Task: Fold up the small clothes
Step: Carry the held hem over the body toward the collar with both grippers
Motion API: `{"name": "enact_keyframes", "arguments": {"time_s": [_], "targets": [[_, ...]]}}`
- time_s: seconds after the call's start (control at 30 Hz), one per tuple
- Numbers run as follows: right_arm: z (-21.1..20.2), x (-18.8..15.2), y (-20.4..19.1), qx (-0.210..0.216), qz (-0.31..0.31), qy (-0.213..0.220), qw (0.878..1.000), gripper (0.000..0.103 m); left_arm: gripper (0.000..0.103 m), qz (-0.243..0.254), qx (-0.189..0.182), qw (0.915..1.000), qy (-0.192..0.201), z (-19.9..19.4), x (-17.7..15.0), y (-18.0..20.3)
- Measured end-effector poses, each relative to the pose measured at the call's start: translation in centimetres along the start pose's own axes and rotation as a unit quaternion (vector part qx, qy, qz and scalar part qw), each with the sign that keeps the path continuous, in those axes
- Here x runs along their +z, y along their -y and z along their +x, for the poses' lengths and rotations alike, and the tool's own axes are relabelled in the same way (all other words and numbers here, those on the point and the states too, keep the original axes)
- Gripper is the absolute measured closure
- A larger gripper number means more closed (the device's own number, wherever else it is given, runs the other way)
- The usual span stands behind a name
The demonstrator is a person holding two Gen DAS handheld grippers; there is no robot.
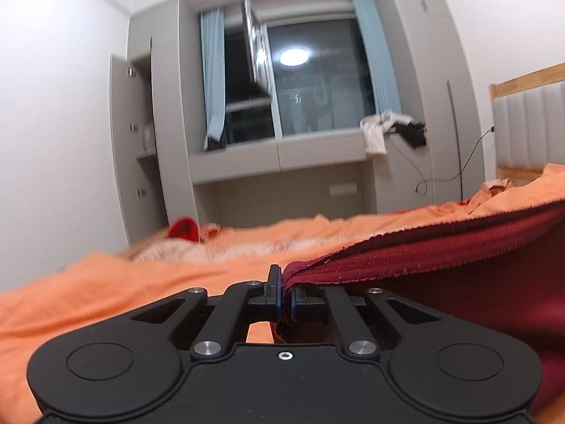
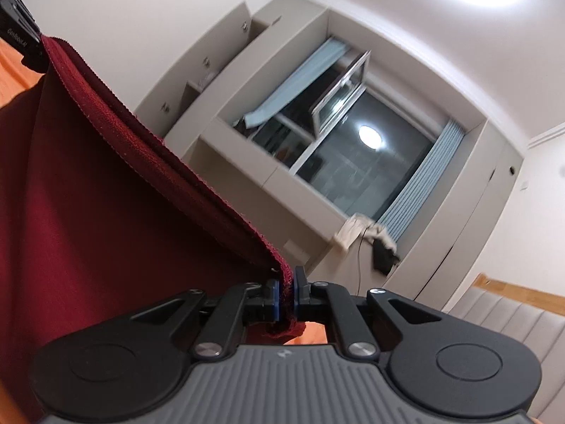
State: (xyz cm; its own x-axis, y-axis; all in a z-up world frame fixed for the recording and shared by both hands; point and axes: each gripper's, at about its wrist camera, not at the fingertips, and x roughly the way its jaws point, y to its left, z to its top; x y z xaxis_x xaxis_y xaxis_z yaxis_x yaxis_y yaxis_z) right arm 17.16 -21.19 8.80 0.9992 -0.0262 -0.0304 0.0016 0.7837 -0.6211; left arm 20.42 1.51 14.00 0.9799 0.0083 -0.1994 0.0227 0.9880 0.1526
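A dark red garment (image 1: 476, 275) with a ribbed hem is stretched between my two grippers above the orange bed sheet (image 1: 106, 293). My left gripper (image 1: 284, 295) is shut on one corner of the hem. My right gripper (image 2: 286, 295) is shut on the other corner of the garment (image 2: 88, 219), which hangs to the left below the taut hem. The left gripper shows at the far top left of the right wrist view (image 2: 21, 35), holding the hem's other end.
A red cloth item (image 1: 183, 229) and a pale fuzzy cloth (image 1: 226, 249) lie on the far side of the bed. Grey cabinets and a window ledge (image 1: 282, 148) stand behind, with clothes (image 1: 392, 130) piled on the ledge. A padded headboard (image 1: 529, 127) is at right.
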Motion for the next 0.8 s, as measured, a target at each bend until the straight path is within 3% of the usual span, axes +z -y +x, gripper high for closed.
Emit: {"name": "enact_keyframes", "arguments": {"time_s": [0.33, 0.57, 0.73, 0.8], "targets": [[9.3, -4.0, -2.3, 0.04, 0.025, -0.079, 0.996, 0.095, 0.098, -0.017, -0.007, 0.9956, -0.091, 13.2, -1.0, 0.6], [11.6, -5.7, -3.8, 0.063, 0.022, -0.121, 0.99, 0.092, 0.094, -0.028, -0.032, 0.9885, -0.145, 17.2, -4.0, 0.6], [12.2, -6.5, -3.7, 0.071, 0.038, -0.144, 0.986, 0.084, 0.077, -0.063, -0.047, 0.9828, -0.167, 18.1, -5.4, -0.5], [12.7, -6.9, -3.3, 0.074, 0.055, -0.155, 0.983, 0.084, 0.053, -0.077, -0.05, 0.9808, -0.172, 18.2, -5.7, -1.0]]}}
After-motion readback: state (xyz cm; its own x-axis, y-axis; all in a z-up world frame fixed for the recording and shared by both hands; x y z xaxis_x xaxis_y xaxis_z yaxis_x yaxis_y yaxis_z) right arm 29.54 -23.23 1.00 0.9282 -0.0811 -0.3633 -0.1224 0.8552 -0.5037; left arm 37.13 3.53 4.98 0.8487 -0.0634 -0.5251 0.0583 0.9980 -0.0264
